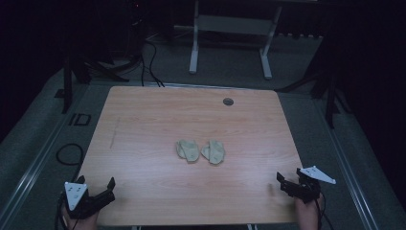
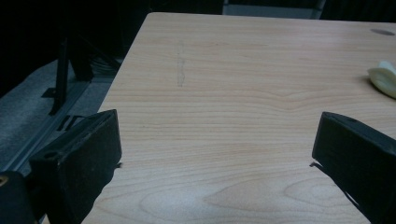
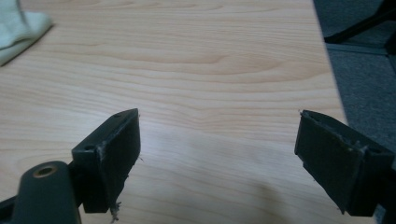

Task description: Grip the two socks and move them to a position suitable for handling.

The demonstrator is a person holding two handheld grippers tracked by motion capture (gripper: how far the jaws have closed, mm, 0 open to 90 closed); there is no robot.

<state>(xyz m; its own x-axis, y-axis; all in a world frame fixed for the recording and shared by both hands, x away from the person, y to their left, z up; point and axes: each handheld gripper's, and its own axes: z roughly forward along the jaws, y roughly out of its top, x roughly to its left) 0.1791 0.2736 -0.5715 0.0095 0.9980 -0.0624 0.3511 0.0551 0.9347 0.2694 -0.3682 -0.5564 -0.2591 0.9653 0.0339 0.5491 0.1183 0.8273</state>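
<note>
Both claws, our left gripper (image 1: pixel 106 189) and right gripper (image 1: pixel 283 182), sit wide open and empty at the near corners of the wooden table (image 1: pixel 143 124). Two pale folded socks (image 1: pixel 187 150) (image 1: pixel 213 151) lie side by side at its middle, long axes running away from us, bare wood all around.

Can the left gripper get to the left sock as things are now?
Probably yes. The left gripper is open at the near edge, and only bare table lies between it and the left sock.
</note>
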